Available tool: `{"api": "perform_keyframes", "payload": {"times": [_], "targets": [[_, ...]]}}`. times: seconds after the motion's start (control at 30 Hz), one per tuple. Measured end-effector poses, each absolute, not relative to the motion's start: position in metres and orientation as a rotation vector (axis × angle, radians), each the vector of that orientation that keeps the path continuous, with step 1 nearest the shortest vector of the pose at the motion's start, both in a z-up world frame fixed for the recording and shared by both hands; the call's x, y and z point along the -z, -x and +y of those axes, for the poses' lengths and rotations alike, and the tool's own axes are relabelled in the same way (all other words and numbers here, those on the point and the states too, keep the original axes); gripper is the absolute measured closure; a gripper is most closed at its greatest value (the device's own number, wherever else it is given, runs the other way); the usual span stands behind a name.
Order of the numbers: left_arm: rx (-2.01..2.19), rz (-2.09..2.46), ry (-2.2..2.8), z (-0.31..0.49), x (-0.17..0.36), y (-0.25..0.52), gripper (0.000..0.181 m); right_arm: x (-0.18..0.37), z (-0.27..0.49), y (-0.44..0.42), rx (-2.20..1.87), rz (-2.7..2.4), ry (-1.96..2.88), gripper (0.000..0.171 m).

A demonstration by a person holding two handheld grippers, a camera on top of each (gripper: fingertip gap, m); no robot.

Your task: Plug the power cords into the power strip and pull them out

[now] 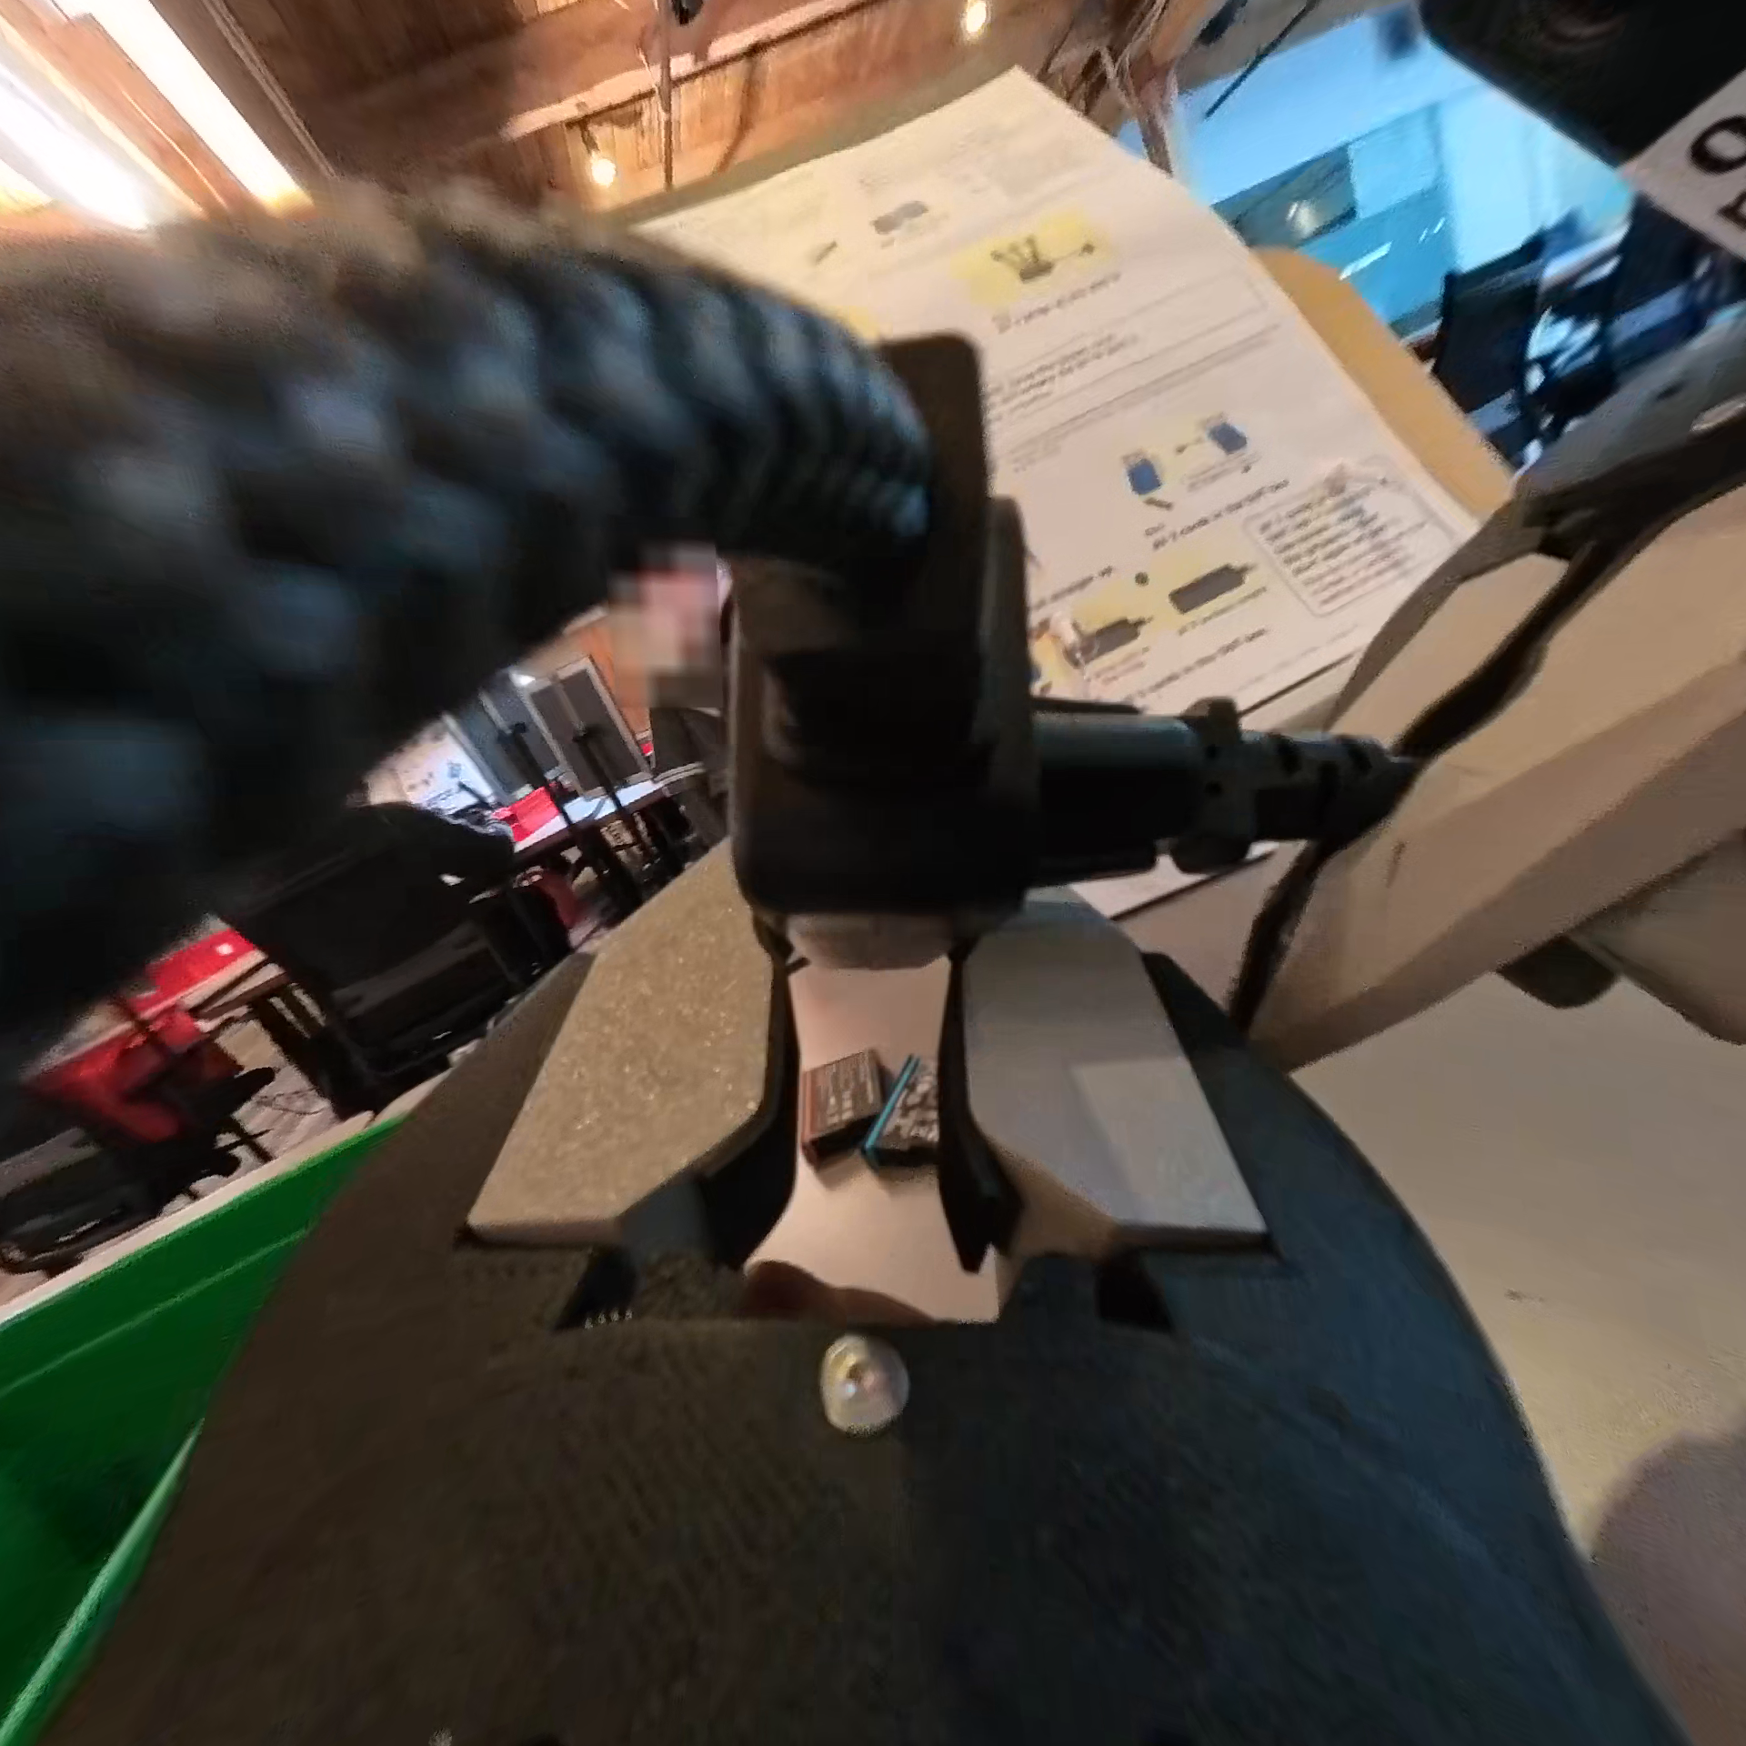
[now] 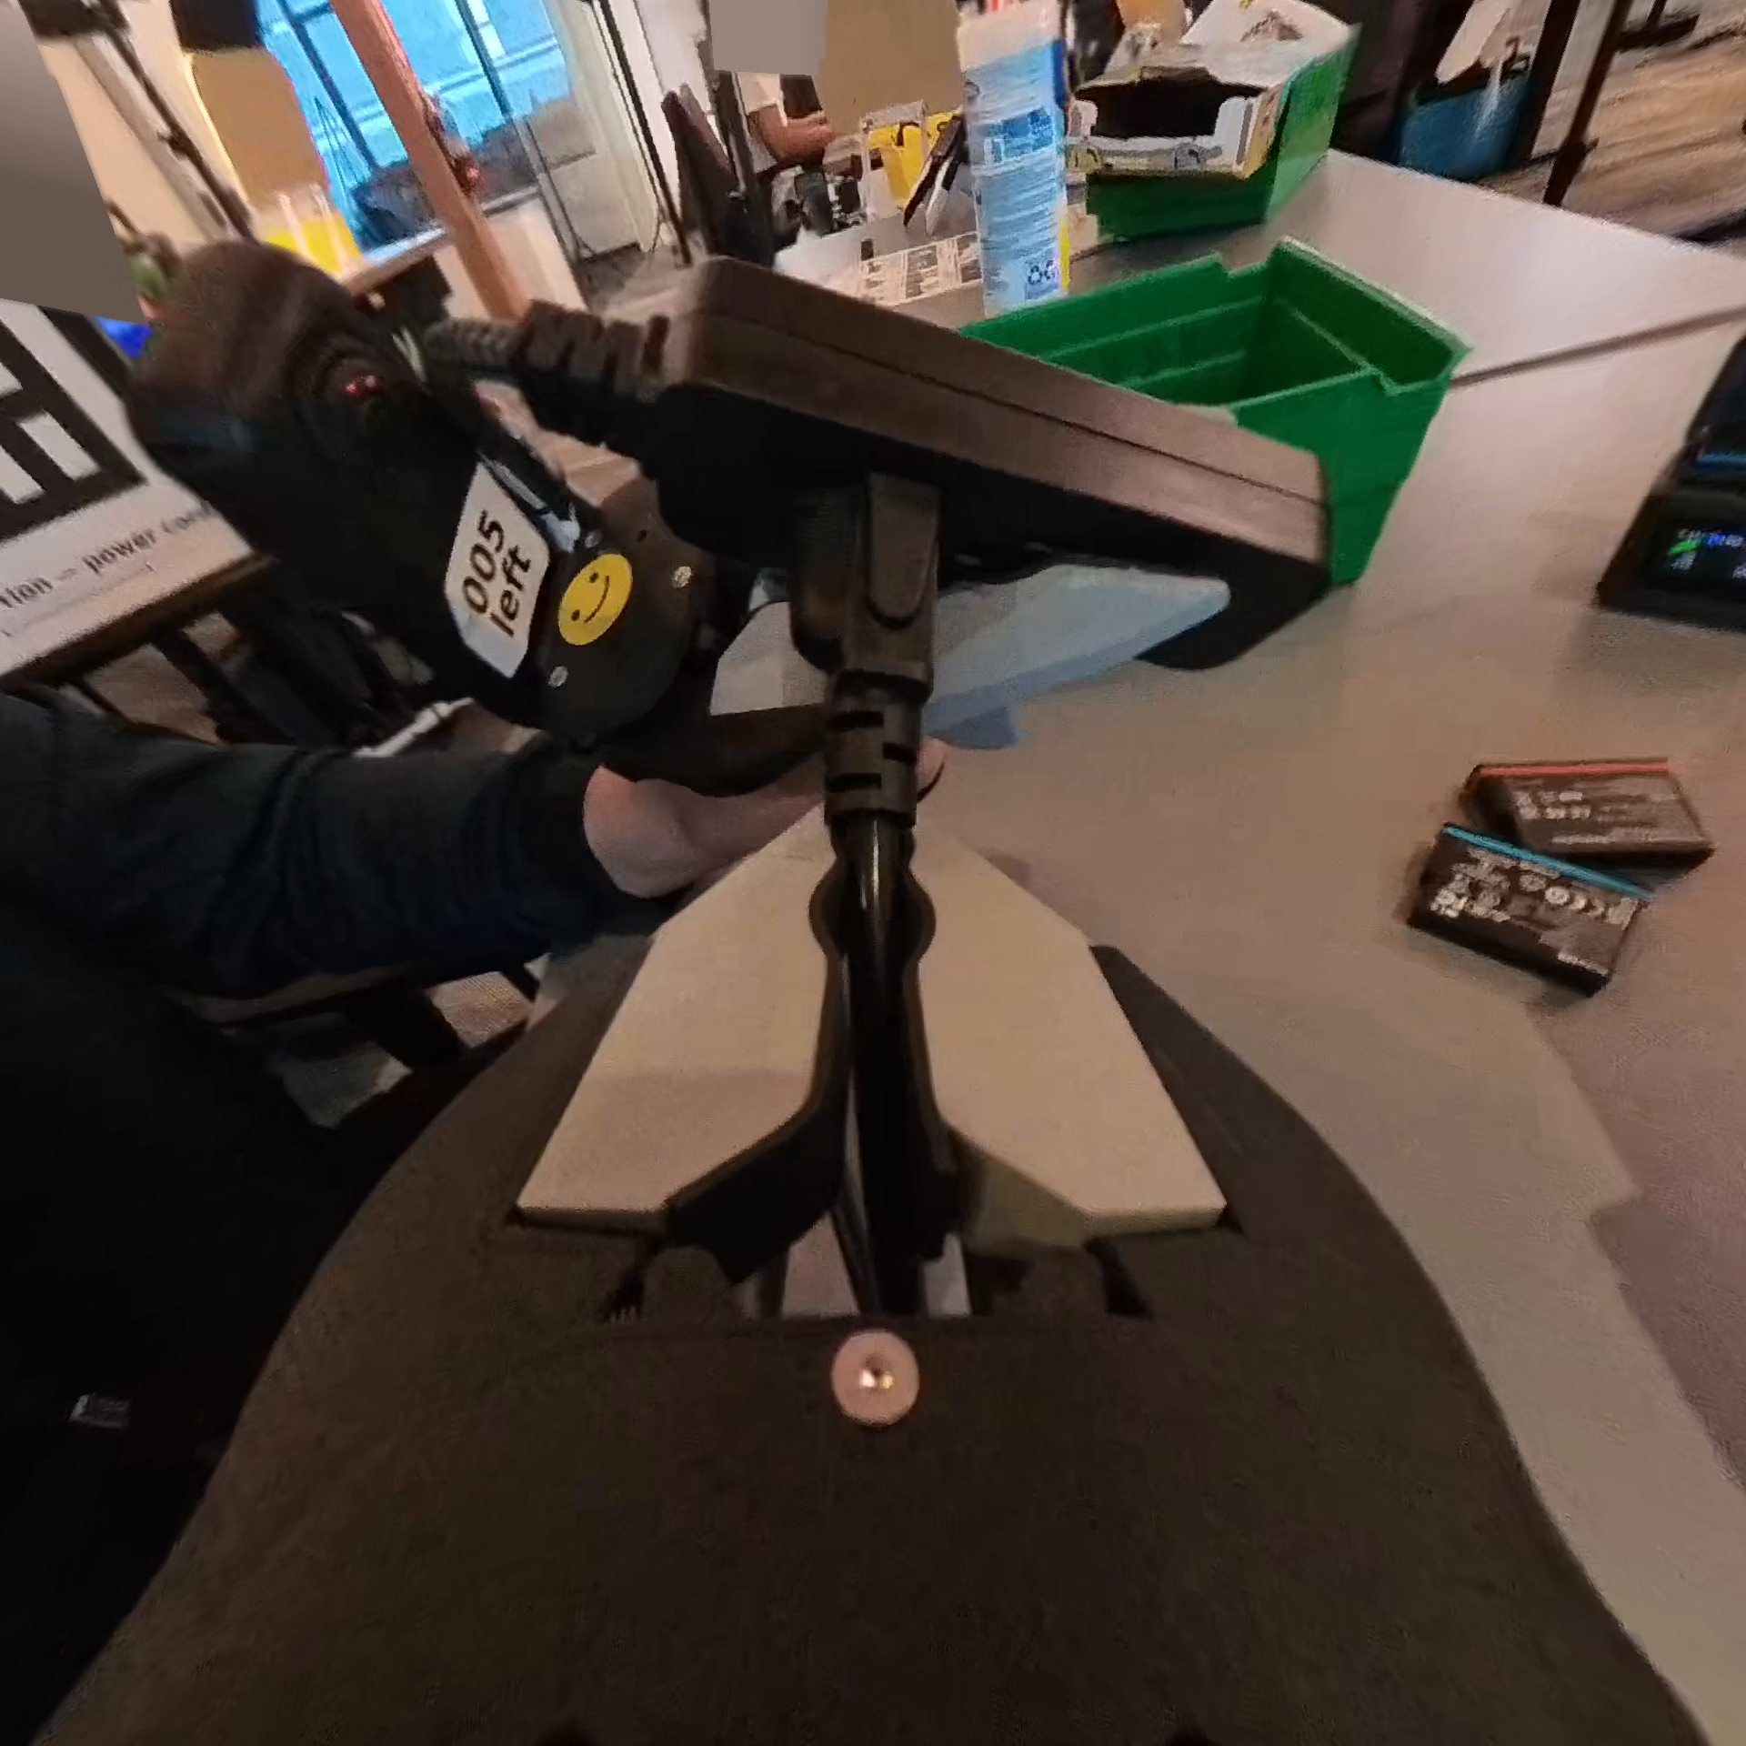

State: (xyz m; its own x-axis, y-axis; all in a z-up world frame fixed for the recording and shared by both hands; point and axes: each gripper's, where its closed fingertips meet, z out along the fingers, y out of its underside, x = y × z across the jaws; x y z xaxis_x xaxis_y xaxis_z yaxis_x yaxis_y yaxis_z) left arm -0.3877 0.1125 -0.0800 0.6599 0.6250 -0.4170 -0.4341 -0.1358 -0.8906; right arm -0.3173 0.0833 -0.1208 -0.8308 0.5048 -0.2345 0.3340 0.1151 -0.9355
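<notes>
The black power strip is held up off the table, end-on in the left wrist view. My left gripper is shut on it. Its thick braided cord runs off left, blurred. In the right wrist view the strip is tilted, and one of the left gripper's fingers shows under it. A black plug sits in a socket on the strip's underside; it also shows in the left wrist view. My right gripper is shut on the power cord just behind the plug's ribbed collar.
Two black battery packs lie on the grey table to the right. A green bin stands behind the strip, with a bottle farther back. A printed sheet stands behind, and a small device with a screen is at far right. Tip to tip, the grippers are about 9 centimetres apart.
</notes>
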Motion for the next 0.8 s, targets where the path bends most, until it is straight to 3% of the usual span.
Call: {"api": "perform_keyframes", "payload": {"times": [0.8], "targets": [[-0.916, -0.154, 1.363, 0.107, 0.067, 0.377, 0.155, 0.112, 0.077, 0.305, -1.883, -2.267, 0.848, 0.17]]}}
